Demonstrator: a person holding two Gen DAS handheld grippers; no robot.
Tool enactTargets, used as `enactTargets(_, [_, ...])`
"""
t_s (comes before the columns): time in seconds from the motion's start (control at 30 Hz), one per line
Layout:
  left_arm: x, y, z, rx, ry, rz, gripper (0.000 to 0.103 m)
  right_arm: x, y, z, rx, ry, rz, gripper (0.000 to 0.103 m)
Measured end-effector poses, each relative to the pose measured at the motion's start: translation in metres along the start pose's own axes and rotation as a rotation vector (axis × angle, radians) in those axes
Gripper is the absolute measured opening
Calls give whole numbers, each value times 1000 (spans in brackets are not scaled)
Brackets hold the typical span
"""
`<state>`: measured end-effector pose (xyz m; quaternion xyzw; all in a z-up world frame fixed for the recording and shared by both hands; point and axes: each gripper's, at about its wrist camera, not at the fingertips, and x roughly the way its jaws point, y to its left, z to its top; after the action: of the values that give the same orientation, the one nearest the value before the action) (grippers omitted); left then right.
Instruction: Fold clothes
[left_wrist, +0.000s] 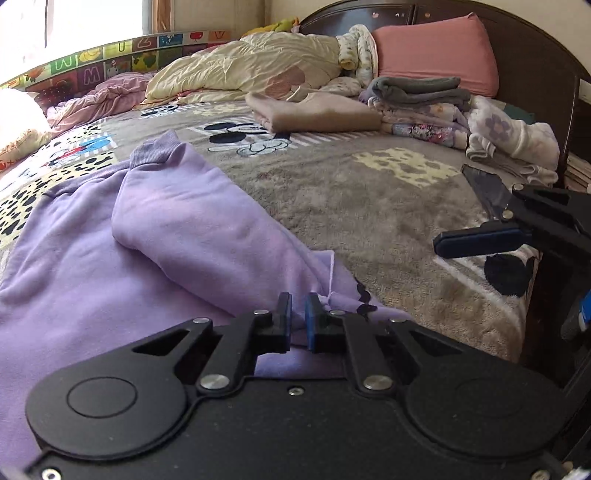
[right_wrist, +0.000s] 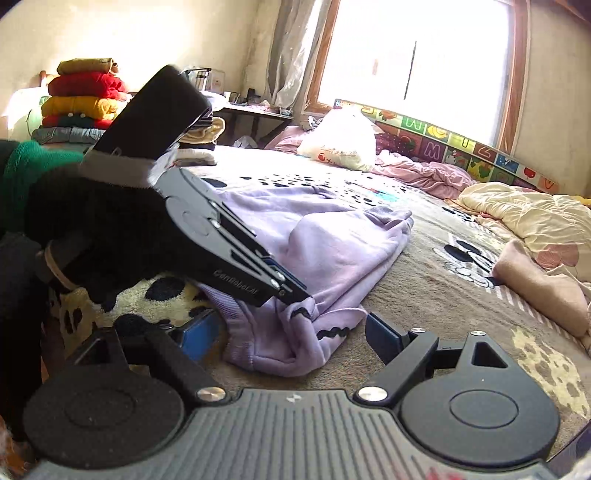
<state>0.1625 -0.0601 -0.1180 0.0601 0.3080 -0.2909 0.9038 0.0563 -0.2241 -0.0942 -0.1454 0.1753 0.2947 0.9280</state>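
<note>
"GenRobot.AI" on left gripper — letters "W", "Z" on alphabet mat

Home bedroom: a bed lying under a cartoon blanket, pillow leaning on a headboard, window glowing

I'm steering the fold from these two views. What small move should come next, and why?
Probably bring the open right claw forward onto the near edge of the purple sweatshirt and close. The left claw looks nearly shut on that hem, while the right grips nothing, so lifting now would probably drag one corner.
</note>
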Motion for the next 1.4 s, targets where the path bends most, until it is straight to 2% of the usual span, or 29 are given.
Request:
enactTargets(0.1, [-25,20,2,-131,-93,-84,8,9,6,8,-44,-44,9,86])
enactTargets(0.17, [-37,32,-1,-188,-145,-97,8,16,13,15,-87,-78,16,85])
enactTargets(0.27, [-40,47,1,-228,-185,-59,8,35,22,25,-123,-105,-4,84])
enactTargets(0.33, [-35,55,10,-229,-201,-30,8,53,24,29,-118,-82,-11,84])
enactTargets(0.37, [-31,57,18,-220,-204,-20,8,62,25,30,-115,-64,-16,84])
enactTargets(0.4, [-26,60,24,-211,-207,-3,8,72,25,29,-108,-10,-16,84])
enactTargets(0.47, [-12,66,33,-204,-190,26,9,94,23,23,-73,164,25,86])
enactTargets(0.53, [15,70,31,-201,-50,43,14,92,16,14,15,148,34,87])
enactTargets(0.63, [27,80,21,-226,-4,17,15,91,21,14,-5,163,19,87])
enactTargets(0.77, [13,100,19,-339,-10,-55,22,96,23,15,-10,162,9,91])
enactTargets(0.8, [3,105,19,-374,-28,-61,27,95,25,18,-21,158,-4,90])
enactTargets(0.9, [-36,130,17,-481,-120,-55,30,79,35,26,-43,79,-51,85])
enactTargets(0.97, [-67,154,9,-568,-190,-3,31,68,42,31,-51,23,-71,85])
enactTargets(1.07, [-114,197,-14,-727,-276,125,31,66,56,29,-72,36,-68,84])
enactTargets(1.13, [-144,222,-33,-830,-328,243,31,65,67,29,-59,52,-35,84])
enactTargets(1.2, [-173,242,-56,-928,-369,402,34,63,77,29,-45,68,-2,83])
enactTargets(1.27, [-196,259,-81,-1014,-384,558,36,63,83,30,15,73,34,83])
enactTargets(1.33, [-212,272,-105,-1098,-379,683,36,64,84,33,89,77,58,83])
enactTargets(1.37, [-217,278,-115,-1138,-378,717,37,65,84,34,123,78,66,83])
enactTargets(1.4, [-219,284,-123,-1172,-383,712,37,66,83,35,157,79,73,83])
